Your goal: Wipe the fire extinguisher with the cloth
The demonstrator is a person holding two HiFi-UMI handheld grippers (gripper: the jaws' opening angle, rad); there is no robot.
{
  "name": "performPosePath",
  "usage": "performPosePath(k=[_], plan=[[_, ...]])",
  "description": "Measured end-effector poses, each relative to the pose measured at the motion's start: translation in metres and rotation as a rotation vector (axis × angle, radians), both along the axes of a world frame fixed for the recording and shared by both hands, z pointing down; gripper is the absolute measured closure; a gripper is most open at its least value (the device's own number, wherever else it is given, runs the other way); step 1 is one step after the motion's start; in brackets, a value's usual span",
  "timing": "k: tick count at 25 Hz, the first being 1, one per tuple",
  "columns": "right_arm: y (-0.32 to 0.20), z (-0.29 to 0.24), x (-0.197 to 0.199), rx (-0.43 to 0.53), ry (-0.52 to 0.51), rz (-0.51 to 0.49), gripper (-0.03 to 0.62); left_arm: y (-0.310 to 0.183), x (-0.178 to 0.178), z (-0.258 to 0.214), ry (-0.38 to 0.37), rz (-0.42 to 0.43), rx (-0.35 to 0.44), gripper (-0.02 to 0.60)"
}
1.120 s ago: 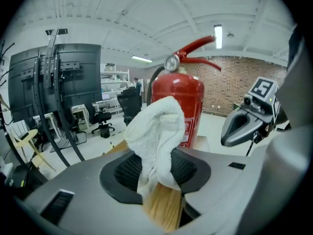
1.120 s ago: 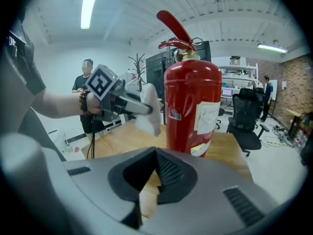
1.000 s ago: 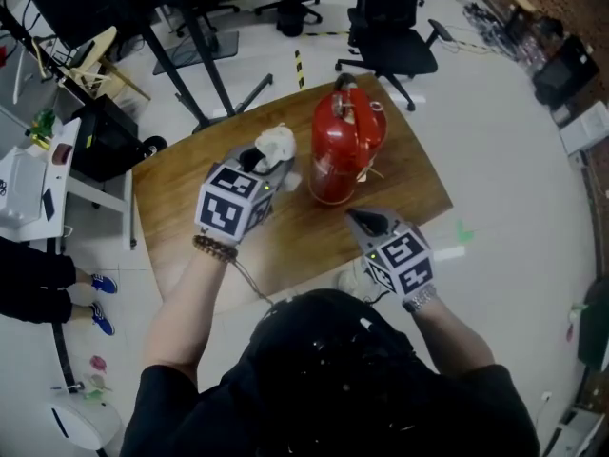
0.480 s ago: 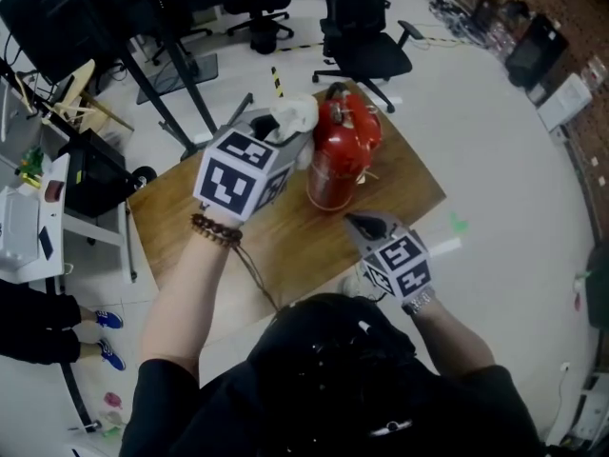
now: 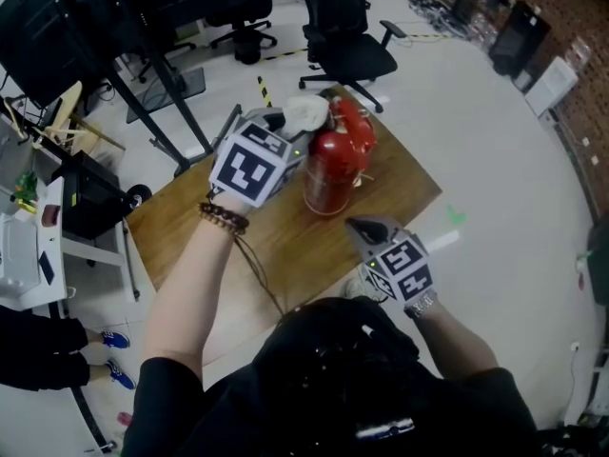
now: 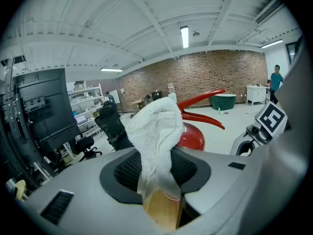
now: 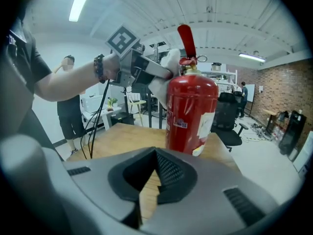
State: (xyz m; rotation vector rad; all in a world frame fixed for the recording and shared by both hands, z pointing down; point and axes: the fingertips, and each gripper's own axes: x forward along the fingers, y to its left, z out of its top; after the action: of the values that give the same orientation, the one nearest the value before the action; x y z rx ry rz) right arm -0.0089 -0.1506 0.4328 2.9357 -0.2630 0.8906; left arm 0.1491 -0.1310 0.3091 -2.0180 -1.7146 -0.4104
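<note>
A red fire extinguisher [image 5: 332,167] stands upright on the wooden table [image 5: 276,246]. My left gripper [image 5: 290,127] is shut on a white fluffy cloth [image 5: 306,112] and holds it up at the extinguisher's top, beside the valve and handle. From the left gripper view the cloth [image 6: 155,131] fills the jaws, with the red dome [image 6: 194,137] and levers [image 6: 205,99] just behind it. From the right gripper view the cloth [image 7: 165,72] meets the extinguisher's [image 7: 190,111] left shoulder. My right gripper [image 5: 366,227] is shut and empty, low over the table in front of the extinguisher.
A black office chair [image 5: 343,36] stands beyond the table's far edge. Black stand legs [image 5: 176,84] and a cluttered desk [image 5: 29,246] are at the left. A person [image 7: 68,106] stands in the background at the right gripper view's left. Pale floor surrounds the table.
My left gripper has risen with the cloth from beside the extinguisher's body up to its top. The right gripper has stayed in place.
</note>
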Motion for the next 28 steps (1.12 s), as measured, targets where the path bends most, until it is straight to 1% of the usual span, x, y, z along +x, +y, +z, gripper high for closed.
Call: performPosePath(k=[6,11,15,18,23,28], plan=[[-0.003,0.002,0.0,-0.001,-0.004,0.013,0.572,0.0,0.005,0.006,-0.007,0.022,0.008,0.433],[-0.004,0.003,0.0,-0.002,-0.01,0.024,0.572,-0.002,0.014,0.016,-0.008,0.003,0.014,0.434],[-0.003,0.005,-0.001,0.0,-0.013,0.035,0.572,-0.002,0.02,0.03,-0.024,-0.01,0.027,0.436],[-0.002,0.007,0.001,-0.001,-0.017,0.039,0.572,-0.002,0.021,0.046,-0.061,-0.008,0.03,0.436],[-0.003,0.01,0.004,0.003,-0.032,0.041,0.572,0.001,0.022,0.06,-0.15,-0.001,-0.027,0.436],[-0.006,0.014,0.005,0.001,-0.051,0.044,0.572,0.002,0.026,0.08,-0.211,0.015,-0.048,0.436]])
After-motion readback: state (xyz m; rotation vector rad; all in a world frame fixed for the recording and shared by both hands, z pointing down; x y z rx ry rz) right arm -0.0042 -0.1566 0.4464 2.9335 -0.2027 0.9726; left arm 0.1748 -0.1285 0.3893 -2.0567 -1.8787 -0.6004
